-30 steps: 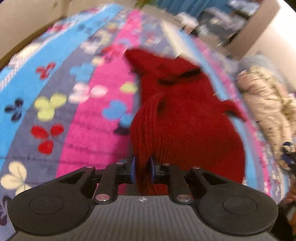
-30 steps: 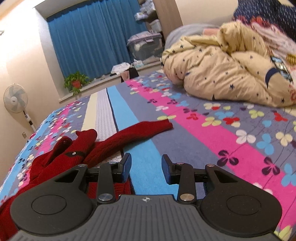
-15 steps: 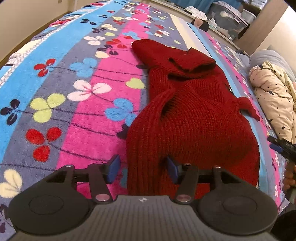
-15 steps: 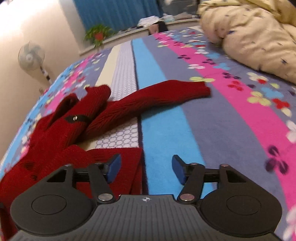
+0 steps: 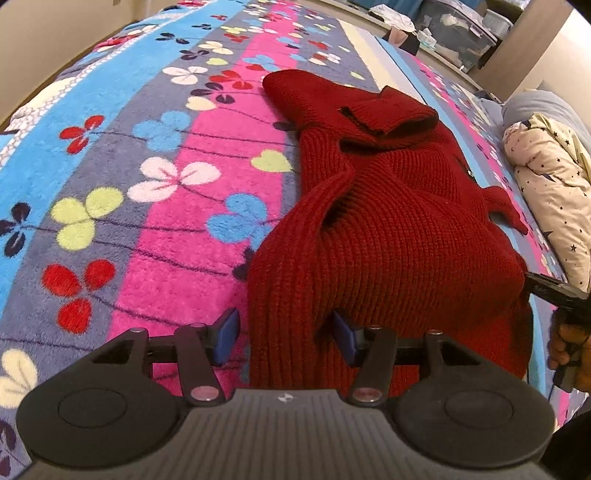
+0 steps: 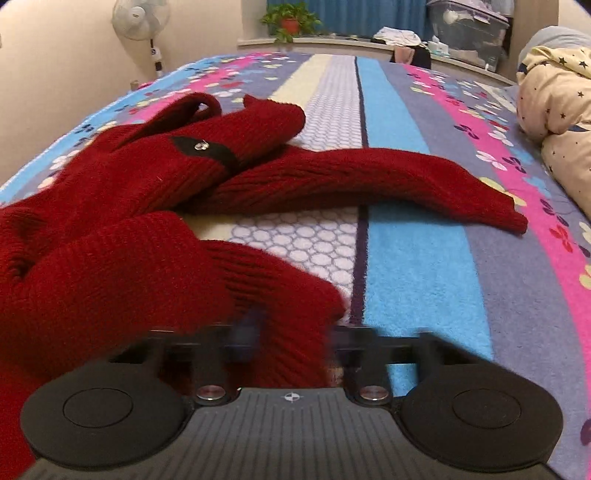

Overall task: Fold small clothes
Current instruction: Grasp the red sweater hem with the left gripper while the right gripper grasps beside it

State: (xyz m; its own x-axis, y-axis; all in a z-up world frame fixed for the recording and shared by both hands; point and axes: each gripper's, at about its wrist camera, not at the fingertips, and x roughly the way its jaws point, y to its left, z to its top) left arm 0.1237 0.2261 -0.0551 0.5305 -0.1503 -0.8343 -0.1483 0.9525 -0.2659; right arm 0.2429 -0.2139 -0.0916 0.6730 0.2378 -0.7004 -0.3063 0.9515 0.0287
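A dark red knitted sweater (image 5: 388, 221) lies crumpled on the flowered blanket (image 5: 166, 258). My left gripper (image 5: 284, 336) stands open over its near hem. A ridge of knit sits between the pads, and the left pad is clear of it. In the right wrist view the sweater (image 6: 129, 192) fills the left side, with one sleeve (image 6: 369, 177) stretched to the right. My right gripper (image 6: 293, 339) is blurred. Its jaws are closing on the hem corner, and red knit fills the gap between them.
A cream star-print duvet (image 5: 554, 192) is heaped at the right, also visible as the duvet (image 6: 554, 92) in the right wrist view. A hand (image 5: 569, 350) shows at the right edge. A fan (image 6: 136, 18), a plant (image 6: 288, 18) and storage boxes (image 6: 469, 22) stand beyond the bed.
My left gripper, shut on the hem a second ago, has opened and let it rest. My right gripper swung down and left onto the sweater's corner, opened wide, then started closing on it.
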